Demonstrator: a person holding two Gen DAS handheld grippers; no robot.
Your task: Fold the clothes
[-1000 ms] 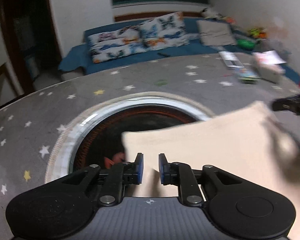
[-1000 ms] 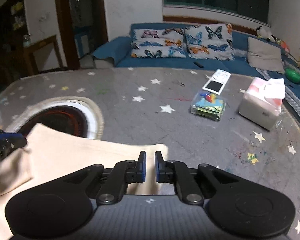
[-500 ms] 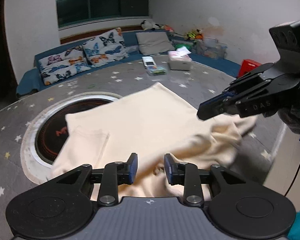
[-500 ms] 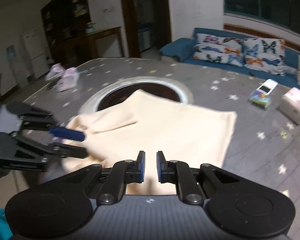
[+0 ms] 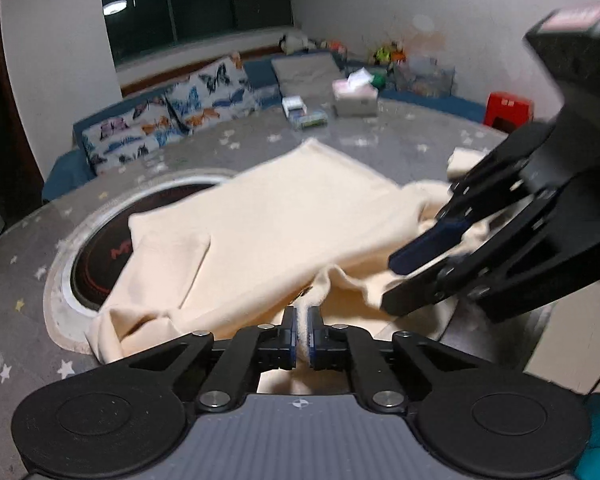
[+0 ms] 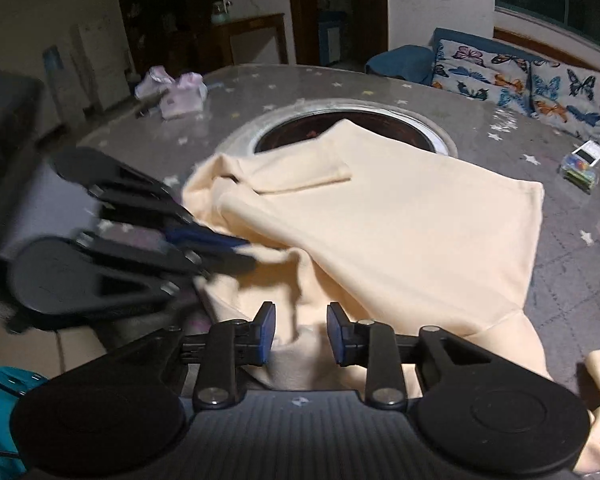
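A cream garment (image 5: pixel 268 208) lies spread on the grey star-patterned table (image 5: pixel 28 240), partly covering a round metal-rimmed recess (image 5: pixel 100 248). Its near edge is bunched and hangs over the table's front. My left gripper (image 5: pixel 302 320) is shut on a raised fold of this near edge. In the right wrist view the left gripper (image 6: pixel 236 252) shows blurred at the left, tips against the cloth. My right gripper (image 6: pixel 300 332) has its jaws opening. The garment (image 6: pixel 400 220) lies loose between and below its pads, which do not press it. From the left wrist it (image 5: pixel 400 280) looms at the right.
A tissue box (image 5: pixel 354 98), a small white box (image 5: pixel 294 106) and a plastic case sit at the table's far side. Behind stands a blue sofa with butterfly cushions (image 5: pixel 172 120), and a red stool (image 5: pixel 508 108). Pink packs (image 6: pixel 176 92) lie at the far left.
The left jaws have closed on a fold of the garment's near edge. The right jaws have spread apart. Both grippers have come in over the bunched near edge, closer to each other.
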